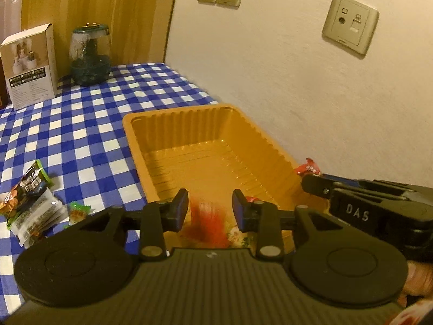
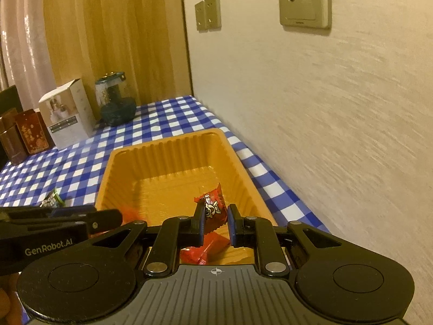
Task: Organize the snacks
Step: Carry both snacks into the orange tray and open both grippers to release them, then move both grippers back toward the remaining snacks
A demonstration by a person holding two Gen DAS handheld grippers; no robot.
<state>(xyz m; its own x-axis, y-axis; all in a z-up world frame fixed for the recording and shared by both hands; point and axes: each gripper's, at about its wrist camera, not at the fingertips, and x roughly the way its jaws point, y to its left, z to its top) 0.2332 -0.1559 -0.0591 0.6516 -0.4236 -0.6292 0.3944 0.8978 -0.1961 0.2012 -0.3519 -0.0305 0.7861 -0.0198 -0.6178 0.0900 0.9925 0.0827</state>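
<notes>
An orange ribbed plastic tray (image 1: pixel 140 159) (image 2: pixel 108 173) sits on the blue checked cloth by the wall. My left gripper (image 1: pixel 210 208) hangs over its near end with the jaws apart; a blurred red snack packet (image 1: pixel 209 223) shows in the gap, and the pads do not press on it. My right gripper (image 2: pixel 215 216) is shut on an upright red snack packet (image 2: pixel 213 205), also over the tray's near end. That held packet (image 1: pixel 308 168) pokes past the right gripper (image 1: pixel 311 182) in the left wrist view. Another red packet (image 2: pixel 205 249) lies in the tray below.
Loose snack bags (image 1: pixel 27 197) (image 2: pixel 51 200) and a green candy (image 1: pixel 78 211) lie on the cloth left of the tray. A white box (image 1: pixel 29 67), a glass jar (image 1: pixel 90 57) and brown boxes (image 2: pixel 27 132) stand at the back. The wall (image 1: pixel 297 94) runs along the right.
</notes>
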